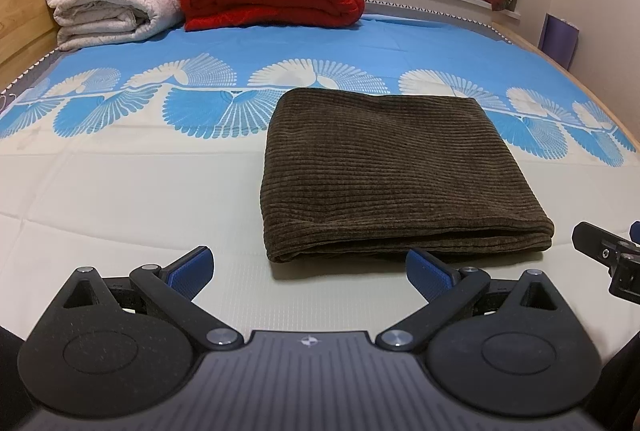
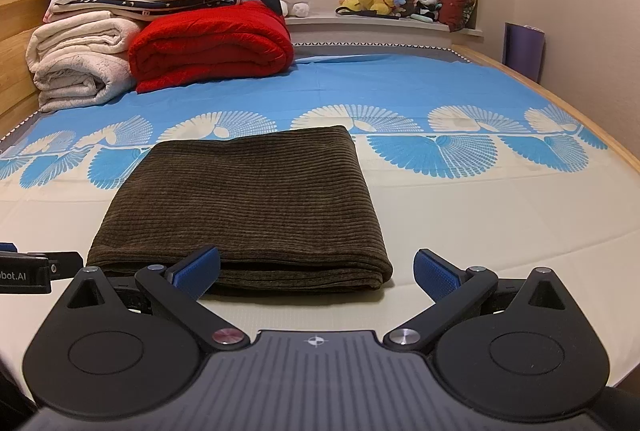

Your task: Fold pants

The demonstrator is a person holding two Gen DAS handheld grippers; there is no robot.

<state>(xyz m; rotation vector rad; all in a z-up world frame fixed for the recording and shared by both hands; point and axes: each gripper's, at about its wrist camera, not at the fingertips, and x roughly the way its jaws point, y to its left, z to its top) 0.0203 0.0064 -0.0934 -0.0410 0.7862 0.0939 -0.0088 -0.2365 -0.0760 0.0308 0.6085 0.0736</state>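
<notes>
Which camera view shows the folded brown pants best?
The right wrist view: the pants lie almost centred, with the layered near edge visible. The left wrist view shows them whole too, but off to the right.

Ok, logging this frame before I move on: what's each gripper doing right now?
Left gripper: open, holding nothing, short of the folded brown corduroy pants.
Right gripper: open, holding nothing.

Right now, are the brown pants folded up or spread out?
Folded. The brown pants lie as a neat rectangle on the bed, with stacked layers showing along the near edge.
</notes>
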